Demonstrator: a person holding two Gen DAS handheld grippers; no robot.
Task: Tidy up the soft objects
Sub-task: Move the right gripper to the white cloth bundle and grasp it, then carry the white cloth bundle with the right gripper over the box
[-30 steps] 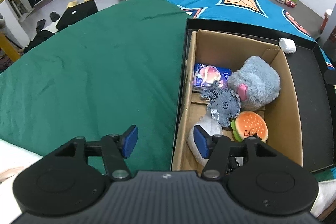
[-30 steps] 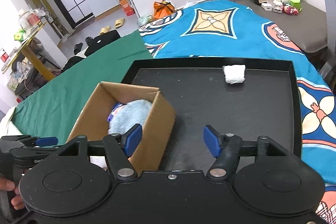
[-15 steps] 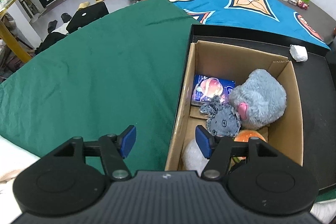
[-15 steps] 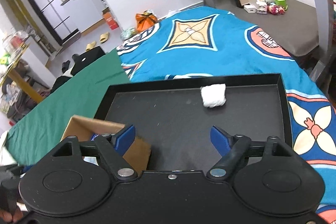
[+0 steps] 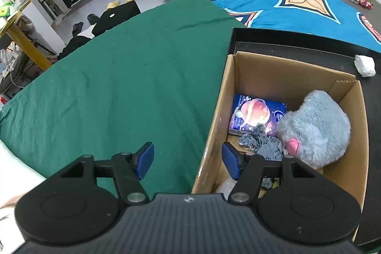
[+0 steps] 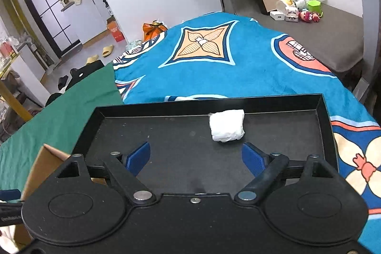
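Observation:
A cardboard box [image 5: 283,73] stands in a black tray [image 6: 181,146]. It holds a grey plush toy [image 5: 314,127], a smaller grey knitted toy [image 5: 259,142] and a blue packet [image 5: 257,116]. My left gripper [image 5: 188,161] is open and empty, straddling the box's left wall. A white soft wad [image 6: 226,125] lies on the tray near its far rim; it also shows in the left wrist view [image 5: 364,65]. My right gripper [image 6: 196,158] is open and empty, just short of the wad. The box corner [image 6: 47,156] shows at lower left.
A green cloth [image 5: 119,77] covers the surface left of the tray. A blue patterned cloth [image 6: 214,58] lies beyond it. Small toys and a cup [image 6: 300,8] sit on a grey ledge at the far right. Slippers and bags lie on the floor.
My right gripper has moved right and forward over the tray toward the white wad and opened wider. My left gripper has drawn back, so the box's near contents are now hidden.

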